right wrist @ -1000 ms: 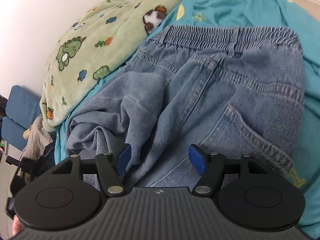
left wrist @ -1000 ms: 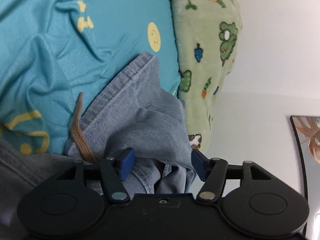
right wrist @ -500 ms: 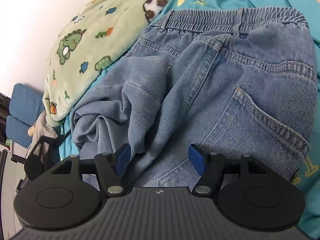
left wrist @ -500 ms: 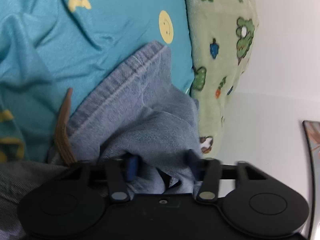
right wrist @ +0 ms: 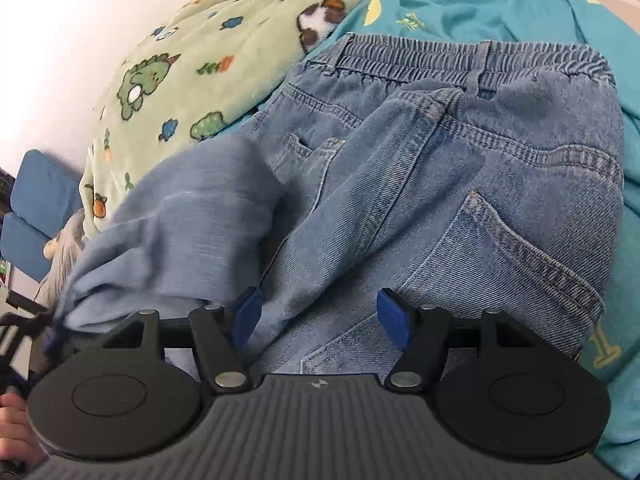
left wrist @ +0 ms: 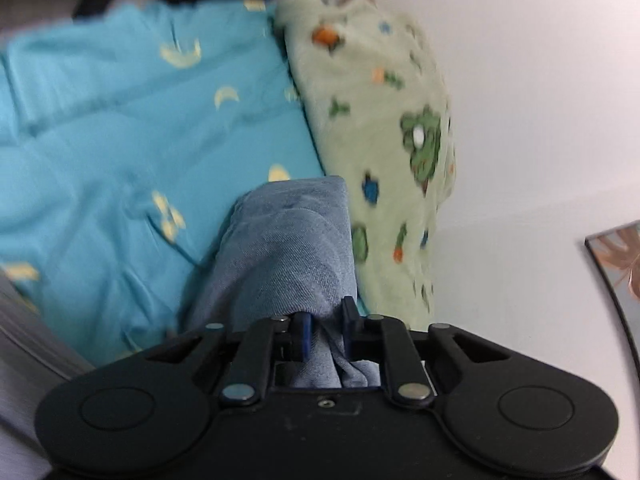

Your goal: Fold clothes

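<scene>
Now left tool (left wrist: 324, 330) pinches a bunched fold of the jeans (right wrist: 460, 184), lower centre of its view. Right tool (right wrist: 316, 316) spread wide, low over jeans filling mid-frame. Teal sheet (left wrist: 120, 152) underneath; green dinosaur blanket (right wrist: 192, 76) upper left.

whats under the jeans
The jeans lie on a teal patterned sheet, visible around their edges. Whatever is directly beneath the denim is covered.

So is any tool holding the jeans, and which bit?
The left tool pinches a bunched bit of a jeans leg. The right tool is open over the jeans, holding nothing.
</scene>
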Available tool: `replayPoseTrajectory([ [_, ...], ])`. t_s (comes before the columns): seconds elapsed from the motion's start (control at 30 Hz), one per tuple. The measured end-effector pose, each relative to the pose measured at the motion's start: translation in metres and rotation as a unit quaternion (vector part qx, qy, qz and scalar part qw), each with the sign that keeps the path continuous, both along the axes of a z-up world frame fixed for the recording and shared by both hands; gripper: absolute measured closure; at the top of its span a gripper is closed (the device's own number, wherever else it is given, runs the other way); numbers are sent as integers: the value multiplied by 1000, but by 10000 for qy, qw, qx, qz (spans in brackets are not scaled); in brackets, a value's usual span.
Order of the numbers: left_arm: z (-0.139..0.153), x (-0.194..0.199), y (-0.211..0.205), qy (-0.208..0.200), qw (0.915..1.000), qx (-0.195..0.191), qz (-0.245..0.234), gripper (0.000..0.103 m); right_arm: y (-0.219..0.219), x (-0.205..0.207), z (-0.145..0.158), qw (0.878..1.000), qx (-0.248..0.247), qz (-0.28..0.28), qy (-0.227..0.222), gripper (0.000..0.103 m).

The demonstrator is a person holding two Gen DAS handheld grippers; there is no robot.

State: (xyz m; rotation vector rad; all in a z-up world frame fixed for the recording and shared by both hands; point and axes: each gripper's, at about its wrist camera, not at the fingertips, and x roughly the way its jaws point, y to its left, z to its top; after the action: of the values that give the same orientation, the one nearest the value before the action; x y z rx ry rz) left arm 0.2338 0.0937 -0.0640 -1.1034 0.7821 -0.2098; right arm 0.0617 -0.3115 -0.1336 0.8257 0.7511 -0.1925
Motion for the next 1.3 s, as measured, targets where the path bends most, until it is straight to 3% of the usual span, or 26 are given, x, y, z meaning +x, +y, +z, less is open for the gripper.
replayPoseTrajectory([
  [0.07,15,-4,21,-96,9996,140,207,91,2,0,0,10000,-31,50,3,36],
  [0.13,35,-10,45,-347,9967,550,491,92,4,0,0,9999,-63,100,7,36],
  [0.3,81,-25,121,-806,9798,1175,1402,94,6,2,-1,9998,-127,139,16,36],
  [0.4,89,-39,167,-865,9645,1569,1943,94,10,4,-1,9995,-232,204,24,36],
  [0.47,76,-47,195,-656,9587,1674,2204,94,11,5,-2,9993,-264,253,31,36],
  [0.57,26,-54,224,-43,9588,1647,2314,94,13,7,-4,9989,-338,331,71,36],
  [0.67,-38,-62,239,660,9608,1348,2331,94,16,8,-4,9979,-496,418,70,36],
  [0.73,-74,-75,249,914,9605,931,2457,94,17,9,-4,9970,-596,485,56,36],
  [0.83,-109,-100,264,957,9638,195,2481,93,19,11,-5,9959,-697,575,39,36],
  [1.03,-111,-127,275,925,9713,-38,2191,87,23,15,0,9943,-854,641,-42,36],
  [1.13,-88,-133,275,855,9778,-88,1913,79,22,12,6,9934,-933,659,-97,36],
  [1.2,-73,-145,275,877,9808,-101,1742,65,21,8,10,9929,-979,662,-129,36],
  [1.3,-46,-167,282,874,9837,-29,1574,58,12,-2,26,9918,-1040,710,-207,36],
])
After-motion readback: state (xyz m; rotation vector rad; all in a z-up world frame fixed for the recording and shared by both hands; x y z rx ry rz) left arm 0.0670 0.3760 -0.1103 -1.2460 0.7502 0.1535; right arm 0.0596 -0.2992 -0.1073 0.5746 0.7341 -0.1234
